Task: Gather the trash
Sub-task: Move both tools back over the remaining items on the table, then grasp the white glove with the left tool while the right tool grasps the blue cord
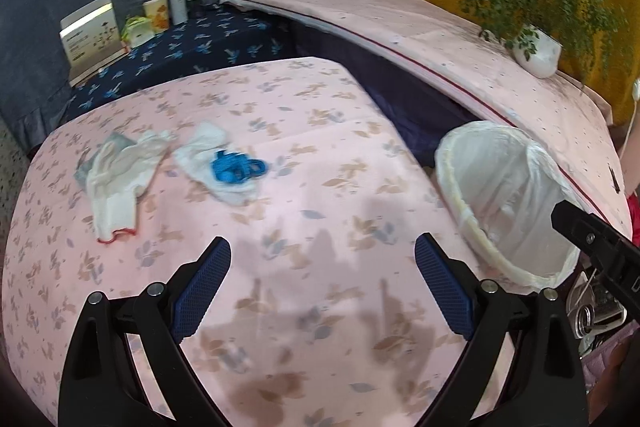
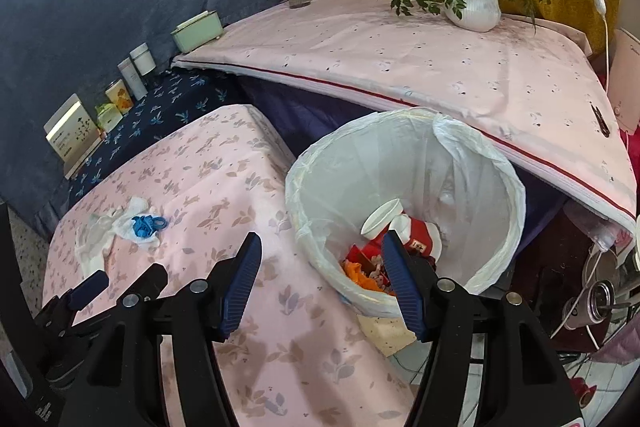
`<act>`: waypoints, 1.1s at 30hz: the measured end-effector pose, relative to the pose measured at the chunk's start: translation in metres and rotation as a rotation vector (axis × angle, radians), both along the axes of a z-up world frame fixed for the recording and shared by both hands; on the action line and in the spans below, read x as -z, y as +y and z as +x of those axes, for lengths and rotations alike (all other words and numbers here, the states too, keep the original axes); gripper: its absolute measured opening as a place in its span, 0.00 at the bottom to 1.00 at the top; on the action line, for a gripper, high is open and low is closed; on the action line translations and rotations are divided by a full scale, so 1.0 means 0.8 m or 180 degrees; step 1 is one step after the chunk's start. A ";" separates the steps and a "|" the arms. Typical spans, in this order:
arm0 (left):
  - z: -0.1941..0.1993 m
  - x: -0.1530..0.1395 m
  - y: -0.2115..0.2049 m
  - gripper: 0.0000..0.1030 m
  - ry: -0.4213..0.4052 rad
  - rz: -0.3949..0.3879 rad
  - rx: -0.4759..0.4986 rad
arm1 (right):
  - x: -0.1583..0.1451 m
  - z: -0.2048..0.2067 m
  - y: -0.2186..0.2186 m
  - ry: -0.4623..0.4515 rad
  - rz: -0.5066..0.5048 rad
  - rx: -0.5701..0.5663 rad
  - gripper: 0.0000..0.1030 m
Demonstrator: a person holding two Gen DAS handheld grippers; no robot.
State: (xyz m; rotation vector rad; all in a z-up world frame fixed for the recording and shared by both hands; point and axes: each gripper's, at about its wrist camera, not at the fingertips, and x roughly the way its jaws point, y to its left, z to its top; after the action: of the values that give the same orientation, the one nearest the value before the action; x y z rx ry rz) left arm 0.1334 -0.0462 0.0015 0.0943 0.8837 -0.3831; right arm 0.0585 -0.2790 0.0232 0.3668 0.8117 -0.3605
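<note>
Both grippers, left gripper (image 1: pixel 322 291) and right gripper (image 2: pixel 321 283), hang spread and empty over the pink table (image 1: pixel 304 187). I judge the left should drop onto the blue scrap (image 1: pixel 236 167) on its white tissue (image 1: pixel 208 163), pinching both together, then the glove (image 1: pixel 116 179). Motion blur hides the scrap's nature; the bin (image 2: pixel 404 199) bottom is half-hidden.

You will find no legible text in either view. The white box (image 1: pixel 93 31) at the table's far edge carries print, possibly a brand line, but it is too small to read.
</note>
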 end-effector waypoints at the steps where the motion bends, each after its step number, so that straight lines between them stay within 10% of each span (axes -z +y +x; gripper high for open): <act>1: 0.003 0.002 0.009 0.86 0.0002 0.0007 -0.0046 | 0.002 0.003 0.006 0.0007 0.0010 -0.0030 0.59; 19: 0.080 0.022 0.189 0.86 0.0106 -0.0061 -0.0977 | 0.045 0.096 0.149 0.0219 -0.0006 -0.0776 0.59; 33: 0.149 0.054 0.205 0.68 0.0358 -0.0151 -0.0932 | 0.071 0.201 0.201 0.0300 0.0019 -0.0901 0.59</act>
State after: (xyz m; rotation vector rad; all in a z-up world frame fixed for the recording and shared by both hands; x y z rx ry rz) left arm 0.2528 0.1175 -0.0415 -0.1009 0.9827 -0.1364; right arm 0.2194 -0.1181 -0.0337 0.2373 0.9435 -0.1115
